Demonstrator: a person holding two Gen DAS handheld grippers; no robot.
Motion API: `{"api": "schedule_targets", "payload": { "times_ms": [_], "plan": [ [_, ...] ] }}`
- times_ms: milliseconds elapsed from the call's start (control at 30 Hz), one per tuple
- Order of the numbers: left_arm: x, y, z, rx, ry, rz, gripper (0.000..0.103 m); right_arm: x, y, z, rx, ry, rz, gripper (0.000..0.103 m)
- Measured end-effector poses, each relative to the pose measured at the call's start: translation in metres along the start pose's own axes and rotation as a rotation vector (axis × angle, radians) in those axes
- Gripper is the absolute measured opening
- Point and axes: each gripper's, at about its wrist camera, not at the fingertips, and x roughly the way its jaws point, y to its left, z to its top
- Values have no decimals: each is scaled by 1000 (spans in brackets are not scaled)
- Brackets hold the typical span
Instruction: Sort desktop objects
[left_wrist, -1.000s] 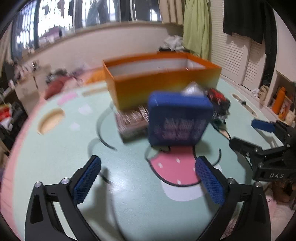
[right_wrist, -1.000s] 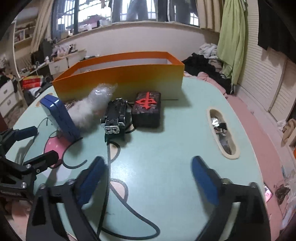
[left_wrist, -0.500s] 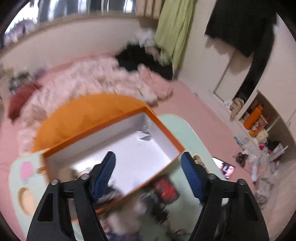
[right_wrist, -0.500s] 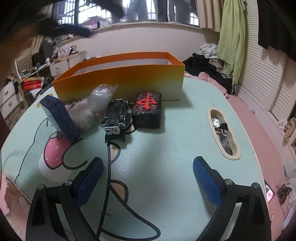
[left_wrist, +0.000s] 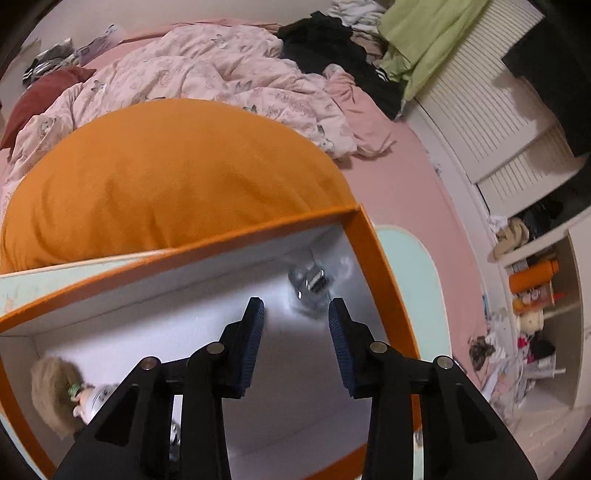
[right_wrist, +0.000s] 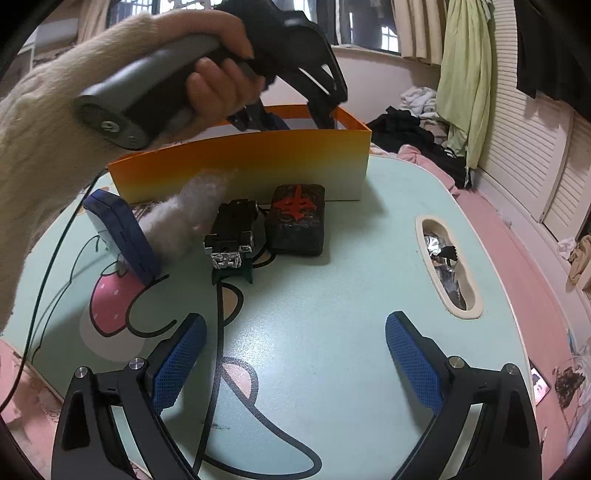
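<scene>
The orange box (right_wrist: 240, 166) stands at the far side of the tabletop (right_wrist: 332, 295), well ahead of the right claw (right_wrist: 293, 354), whose blue pads are spread wide apart over bare surface with nothing between them. Between that claw and the box lie four loose things: a blue case (right_wrist: 122, 236) tilted on edge ahead to its left, a white fluffy clump (right_wrist: 184, 218) just beside the case, a black metal-fronted device (right_wrist: 232, 236) straight ahead, and a dark block with a red character (right_wrist: 295, 221) touching the device's right side.

The left claw (left_wrist: 295, 343) hangs over the box's white interior (left_wrist: 184, 325), its pads part-way apart and empty. Just beyond its tips a clear-wrapped small item (left_wrist: 312, 286) lies in the box's far right corner; a brown-haired doll (left_wrist: 59, 395) lies to its near left.
</scene>
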Motion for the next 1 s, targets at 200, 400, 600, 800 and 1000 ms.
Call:
{"api": "schedule_targets", "payload": {
  "times_ms": [200,400,600,800,1000],
  "plan": [
    [17,1,12,-54,27,3,32,0,0,0,0,2,3,98],
    [6,13,6,-27,-12,-5,27,2,0,1,0,2,6,98],
    [-73,34,-35,36,-155,-166,27,2,0,1,1,1,8,98],
    [-119,49,-125,177,-169,-235,27,2,2,1,-2,2,6,98],
    [-83,57,-153,218,-116,-128,28,4,3,2,-5,3,5,98]
  ]
}}
